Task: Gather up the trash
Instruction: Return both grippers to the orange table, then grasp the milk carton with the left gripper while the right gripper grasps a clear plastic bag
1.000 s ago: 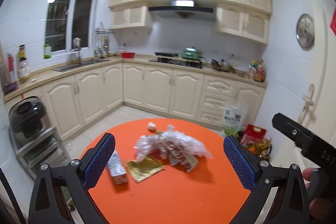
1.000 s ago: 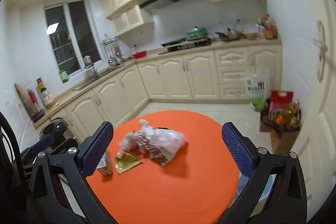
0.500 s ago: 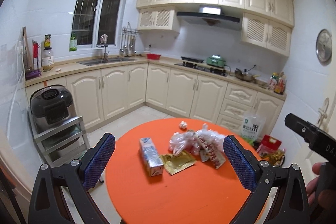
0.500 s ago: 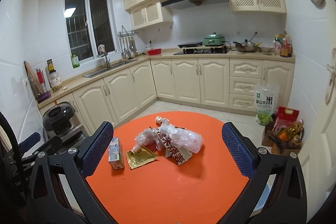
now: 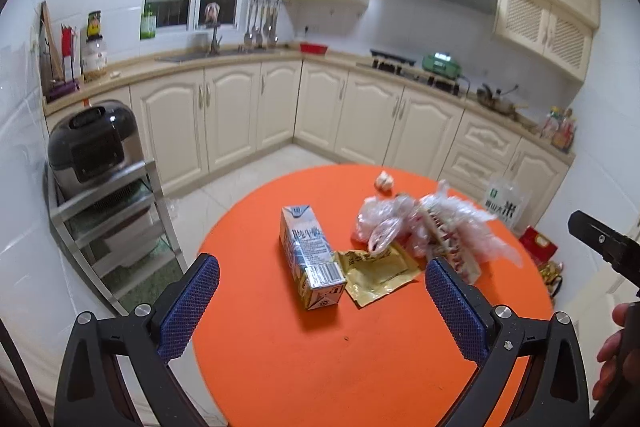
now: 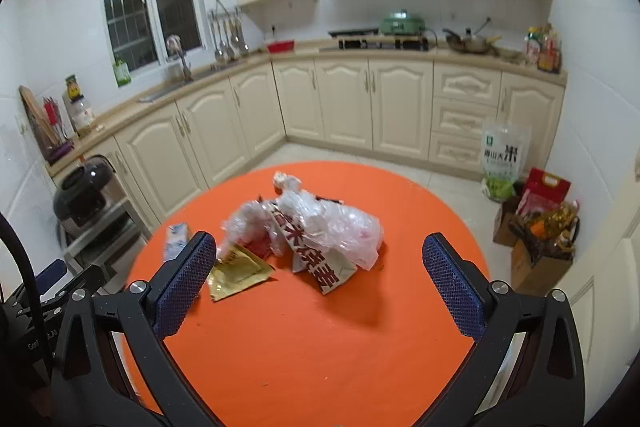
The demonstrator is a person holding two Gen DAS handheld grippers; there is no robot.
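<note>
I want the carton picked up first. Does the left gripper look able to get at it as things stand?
Probably yes. The left gripper is open and empty, and the carton lies ahead between its fingers with bare table in front. Only the gold wrapper touches its right side.

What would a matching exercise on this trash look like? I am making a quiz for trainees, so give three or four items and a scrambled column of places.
Column one:
1. milk carton
2. gold wrapper
3. clear plastic bags
4. small crumpled wad

Column two:
A. alone, near the table's far edge
B. lying flat between the carton and the bags
C. heaped at the middle of the orange table
D. on its side, nearest the left tongs

Pairs: 1-D, 2-B, 3-C, 4-A
</note>
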